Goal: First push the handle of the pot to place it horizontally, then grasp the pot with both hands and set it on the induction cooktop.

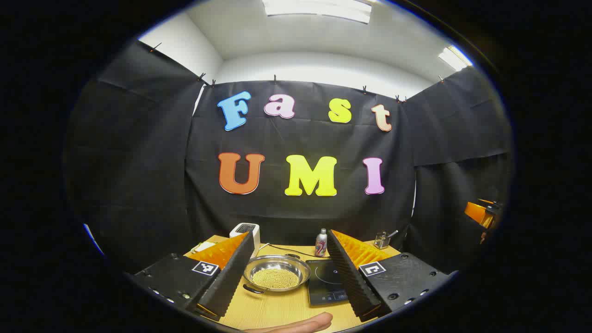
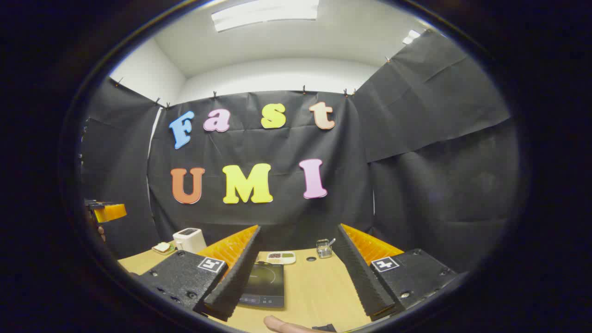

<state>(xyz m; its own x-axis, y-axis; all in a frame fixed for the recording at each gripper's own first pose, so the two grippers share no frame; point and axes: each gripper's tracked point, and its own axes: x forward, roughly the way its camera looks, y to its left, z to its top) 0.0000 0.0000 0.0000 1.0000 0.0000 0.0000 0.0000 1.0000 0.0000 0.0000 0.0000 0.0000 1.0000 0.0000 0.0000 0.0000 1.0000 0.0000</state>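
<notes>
Pot (image 1: 276, 274): round, shiny steel, grain-filled

Black cloth (image 1: 300, 217) hangs on clips as the booth's wall, across the back and along both sides. Above it rise a white wall (image 1: 323, 69) and a white ceiling (image 2: 286, 41) with bright rectangular light panels (image 1: 317, 9). A light wooden bench (image 2: 314, 282) stands in front of the back cloth.
</notes>
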